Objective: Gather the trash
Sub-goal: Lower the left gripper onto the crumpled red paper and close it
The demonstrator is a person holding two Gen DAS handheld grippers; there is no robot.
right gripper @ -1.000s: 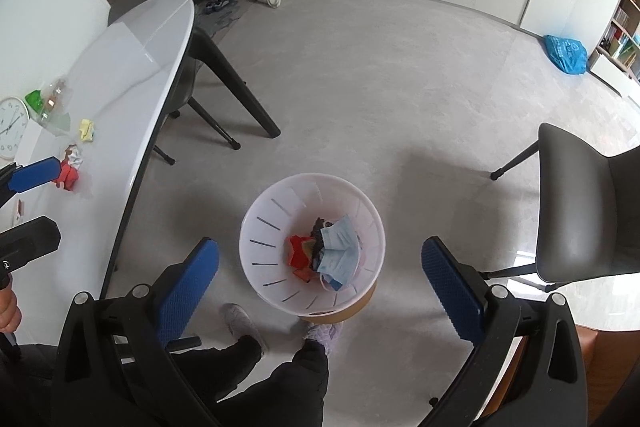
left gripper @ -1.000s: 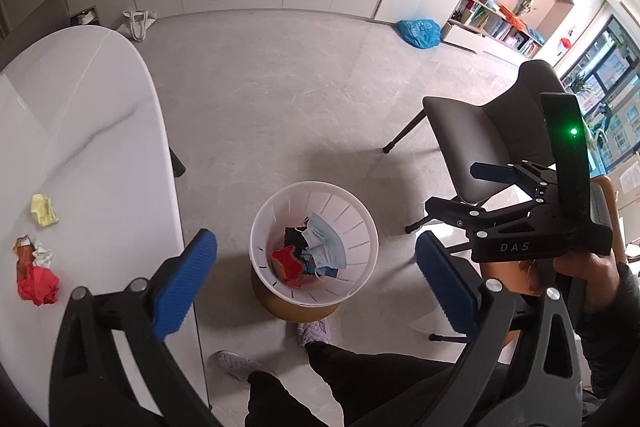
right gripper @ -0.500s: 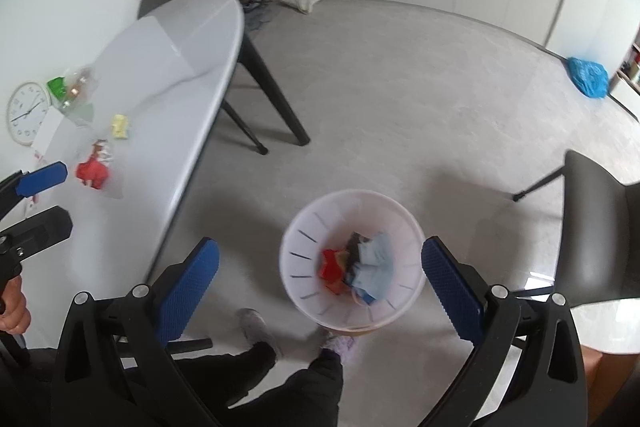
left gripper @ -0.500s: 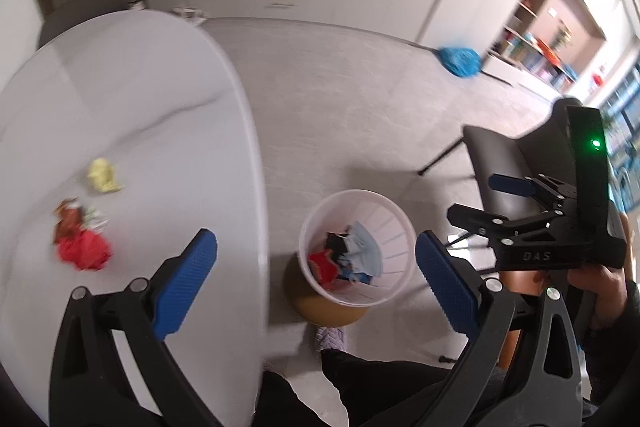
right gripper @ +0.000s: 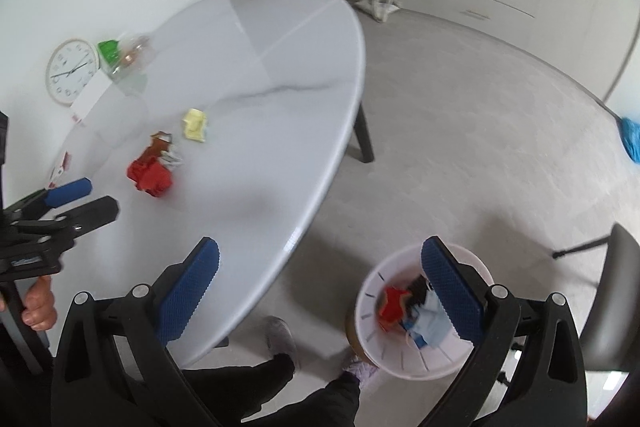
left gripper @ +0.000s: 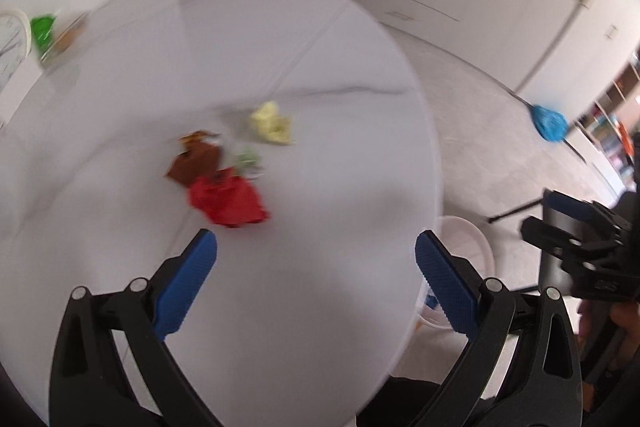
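Note:
A crumpled red wrapper point(left gripper: 227, 201) lies on the white oval table point(left gripper: 280, 47), with a brown scrap point(left gripper: 196, 159), a small pale scrap point(left gripper: 248, 161) and a yellow wad point(left gripper: 272, 125) just beyond it. My left gripper point(left gripper: 316, 267) is open and empty above the table, a little short of the red wrapper. My right gripper point(right gripper: 320, 279) is open and empty above the table edge and floor. The white trash bin point(right gripper: 416, 359) on the floor holds red, black and blue trash. The right wrist view also shows the red wrapper point(right gripper: 150, 175) and yellow wad point(right gripper: 195, 125).
A wall clock point(right gripper: 72, 71), a white card point(right gripper: 90, 99) and a green packet with clear plastic point(right gripper: 120, 55) lie at the table's far left. A dark chair point(right gripper: 612, 299) stands right of the bin. A blue bag point(right gripper: 632, 139) lies on the floor.
Both grippers swung left from over the bin toward the table. The left one now hangs over the tabletop near the red wrapper. Both stay open.

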